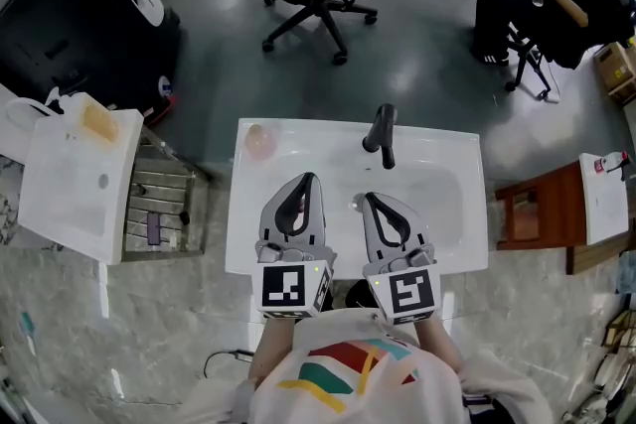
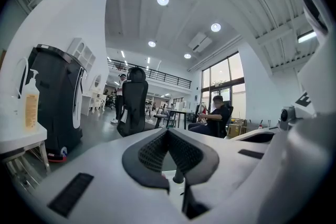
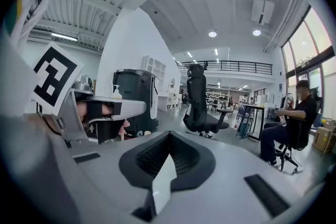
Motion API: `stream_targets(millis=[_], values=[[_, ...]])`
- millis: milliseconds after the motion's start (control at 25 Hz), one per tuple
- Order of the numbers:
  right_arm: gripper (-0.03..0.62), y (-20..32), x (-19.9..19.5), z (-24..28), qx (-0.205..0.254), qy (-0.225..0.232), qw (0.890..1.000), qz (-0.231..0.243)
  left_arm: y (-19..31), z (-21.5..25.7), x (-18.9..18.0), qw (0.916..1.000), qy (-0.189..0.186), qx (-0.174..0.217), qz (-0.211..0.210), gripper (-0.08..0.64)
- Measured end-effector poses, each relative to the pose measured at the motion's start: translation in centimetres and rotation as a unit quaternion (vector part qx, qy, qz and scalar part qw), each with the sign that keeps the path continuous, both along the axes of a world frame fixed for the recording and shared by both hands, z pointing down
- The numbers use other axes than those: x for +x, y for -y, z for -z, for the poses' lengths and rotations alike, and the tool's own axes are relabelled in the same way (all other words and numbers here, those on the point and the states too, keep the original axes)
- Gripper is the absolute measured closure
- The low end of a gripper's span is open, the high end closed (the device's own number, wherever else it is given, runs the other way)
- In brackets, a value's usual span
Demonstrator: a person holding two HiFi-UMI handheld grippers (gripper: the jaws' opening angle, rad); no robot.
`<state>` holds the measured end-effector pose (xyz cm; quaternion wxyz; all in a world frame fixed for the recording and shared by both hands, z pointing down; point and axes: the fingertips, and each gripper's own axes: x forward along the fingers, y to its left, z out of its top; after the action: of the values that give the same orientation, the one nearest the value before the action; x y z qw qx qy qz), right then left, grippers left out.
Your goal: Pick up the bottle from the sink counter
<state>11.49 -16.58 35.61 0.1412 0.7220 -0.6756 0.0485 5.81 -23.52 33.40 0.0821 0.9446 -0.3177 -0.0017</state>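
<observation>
Two tools near, over white rectangular ceramic sink counter, grey left gripper, jaws pressed together, empty, grey right gripper, jaws likewise closed on nothing, small pale pink translucent bottle at counter's far left corner, black metal faucet far centre.

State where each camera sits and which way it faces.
Head view: on the person's head, looking down at the sink, left gripper, right gripper and own shirt.
Left gripper view: on the left gripper, facing across the room; its shut jaws show.
Right gripper view: on the right gripper, facing likewise; shut jaws and the left gripper's marker cube show.
Shared: both gripper views catch the office chair and seated person.
</observation>
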Motion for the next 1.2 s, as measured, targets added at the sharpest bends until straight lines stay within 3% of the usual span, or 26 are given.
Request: stream_targets(millis=[200,400,720,1040,1200], values=[[0.58,0.7,1.4,0.6,0.015,0.025,1.0,0.004,0.3,0.1,0.9,0.9998,0.01,0.003,0.018,0.541],[0.58,0.7,2.4,2.1,0.042,0.018,0.998,0.035,-0.2,-0.3,2.0,0.9988,0.023,-0.013,0.041,0.541],[0.58,0.5,3.4,2.6,0.062,0.035,0.996,0.045,-1.0,0.9,3.7,0.9987,0.026,0.015,0.042,0.541],[0.58,1.1,2.6,2.8,0.075,0.073,0.99,0.092,-0.2,1.4,2.6,0.9967,0.032,0.032,0.067,0.541],[0.578,2.4,1.3,3.7,0.076,0.096,0.982,0.144,0.4,1.4,1.6,0.9948,0.04,0.035,0.087,0.541]])
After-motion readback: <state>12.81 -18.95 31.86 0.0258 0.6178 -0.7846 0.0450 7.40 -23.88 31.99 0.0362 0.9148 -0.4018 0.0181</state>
